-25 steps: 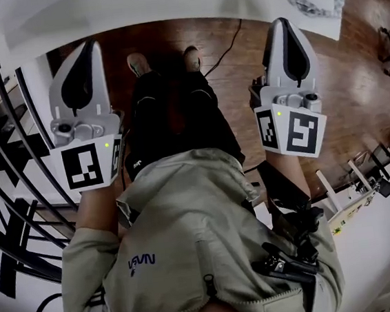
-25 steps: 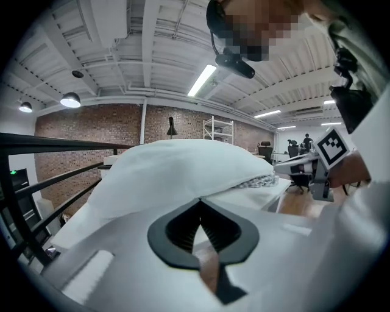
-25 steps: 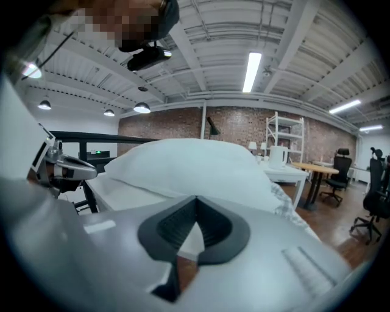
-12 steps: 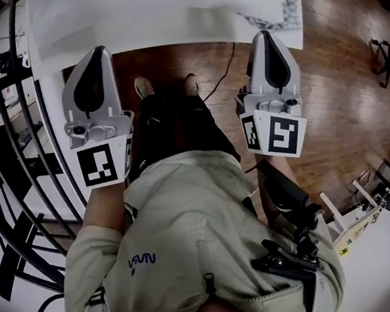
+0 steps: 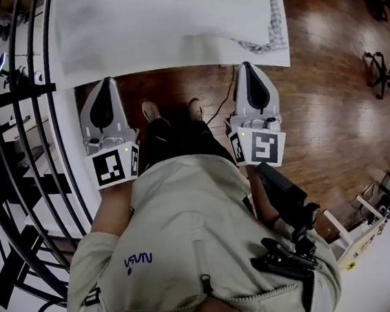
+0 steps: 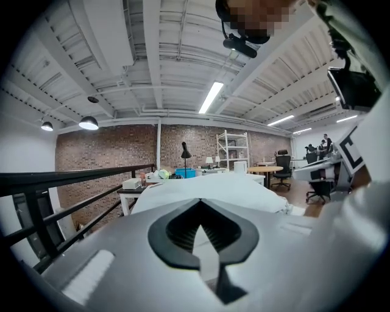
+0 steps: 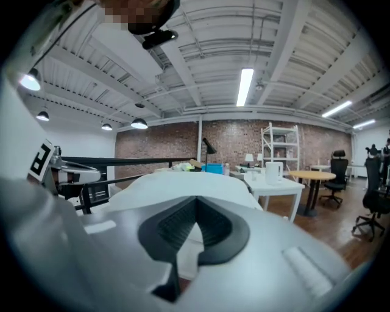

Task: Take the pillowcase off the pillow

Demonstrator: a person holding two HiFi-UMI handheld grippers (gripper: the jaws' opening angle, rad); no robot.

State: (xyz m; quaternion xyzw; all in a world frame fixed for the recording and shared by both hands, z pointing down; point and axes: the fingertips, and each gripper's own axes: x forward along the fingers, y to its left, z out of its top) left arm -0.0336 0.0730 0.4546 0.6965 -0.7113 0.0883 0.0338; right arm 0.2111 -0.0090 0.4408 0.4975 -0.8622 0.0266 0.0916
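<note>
1. Head view: a person stands at the near edge of a flat white tabletop [image 5: 75,74]. The grey two-jaw left gripper [image 5: 106,80] and its matching right gripper [image 5: 246,64] are held side by side, pointing at that edge.
2. Both tongs are pressed together and pinch nothing. In each gripper view the dark ribbed pads meet at the tip, and only the scene beyond shows through the gap behind them.
3. The big, soft, white mounded pillow [image 6: 225,183] lies flat on the tabletop ahead of both grippers, apart from them. A strip of grey-patterned white cloth [image 5: 268,26] runs along its right end.
4. No loose pillowcase is plainly visible, and I cannot tell whether the white skin is case or bare pillow. The scene fits a pillow with its case on, or a stripped one with the patterned strip as the case.
</note>
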